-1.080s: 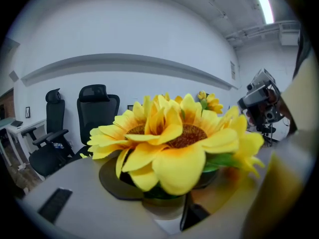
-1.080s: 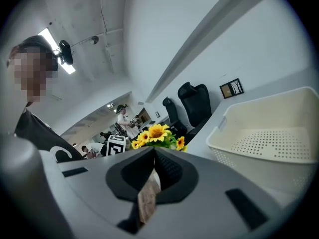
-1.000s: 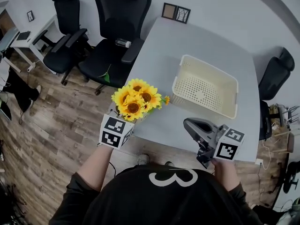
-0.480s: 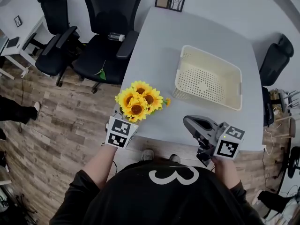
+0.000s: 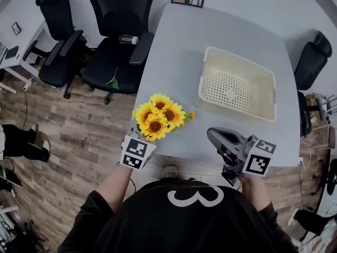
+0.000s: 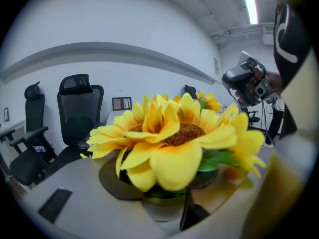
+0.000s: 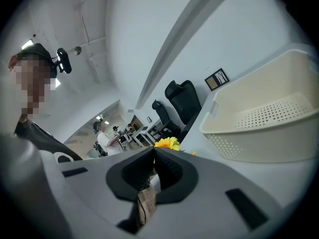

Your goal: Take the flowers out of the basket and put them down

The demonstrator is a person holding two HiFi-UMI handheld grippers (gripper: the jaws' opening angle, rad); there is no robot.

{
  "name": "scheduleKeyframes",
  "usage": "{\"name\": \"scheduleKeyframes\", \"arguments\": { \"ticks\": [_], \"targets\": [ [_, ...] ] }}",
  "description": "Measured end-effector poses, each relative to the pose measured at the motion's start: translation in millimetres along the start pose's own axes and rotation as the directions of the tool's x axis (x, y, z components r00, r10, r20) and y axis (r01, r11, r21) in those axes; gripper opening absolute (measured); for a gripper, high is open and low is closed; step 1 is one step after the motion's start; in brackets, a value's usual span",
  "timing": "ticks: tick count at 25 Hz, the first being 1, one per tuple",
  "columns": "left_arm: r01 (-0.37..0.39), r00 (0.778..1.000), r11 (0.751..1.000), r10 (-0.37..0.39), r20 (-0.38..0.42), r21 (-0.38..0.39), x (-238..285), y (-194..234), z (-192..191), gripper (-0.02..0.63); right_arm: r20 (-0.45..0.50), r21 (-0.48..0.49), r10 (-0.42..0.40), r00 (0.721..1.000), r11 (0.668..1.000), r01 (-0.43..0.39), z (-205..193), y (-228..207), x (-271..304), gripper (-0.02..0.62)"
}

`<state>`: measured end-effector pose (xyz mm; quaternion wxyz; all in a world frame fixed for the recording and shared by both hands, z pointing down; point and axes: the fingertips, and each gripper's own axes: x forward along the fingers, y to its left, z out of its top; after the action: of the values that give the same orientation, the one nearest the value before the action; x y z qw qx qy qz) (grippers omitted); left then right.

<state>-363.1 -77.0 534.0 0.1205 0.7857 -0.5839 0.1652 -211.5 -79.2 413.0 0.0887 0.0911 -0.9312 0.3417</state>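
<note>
Grey table (image 5: 210, 36): flowers (image 5: 158, 117), basket (image 5: 231, 86), office chairs (image 5: 118, 36) beside.

I see the flowers (image 5: 157, 121) out of the basket (image 5: 203, 78): a tight bunch of yellow sunflowers with brown centres and some green leaf beneath, blooms facing up, sitting over the near left corner of the grey table, with one small bloom sticking out on the right side. From the left gripper view I get one big bloom filling the frame and can't tell whether the stems touch the tabletop. The basket is a cream plastic rectangle with a perforated floor and walls, upright, angled slightly to the table's edges on its right half, well apart from the flowers.
</note>
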Motion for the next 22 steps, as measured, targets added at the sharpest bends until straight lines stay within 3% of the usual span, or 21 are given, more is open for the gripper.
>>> {"name": "scheduleKeyframes", "arguments": {
  "ticks": [10,22],
  "targets": [
    [0.024,0.999,0.998,-0.026,-0.028,-0.058,-0.4,0.6,-7.3,0.236,0.015,-0.008,0.015,1.0,1.0,-0.015,-2.3,6.6,-21.8,0.009],
    [0.014,0.992,0.999,-0.019,-0.123,-0.043,-8.3,-2.2,-9.1,0.318,0.034,0.056,0.035,0.999,0.998,-0.037,-9.9,1.2,-57.4,0.009]
  ]
}}
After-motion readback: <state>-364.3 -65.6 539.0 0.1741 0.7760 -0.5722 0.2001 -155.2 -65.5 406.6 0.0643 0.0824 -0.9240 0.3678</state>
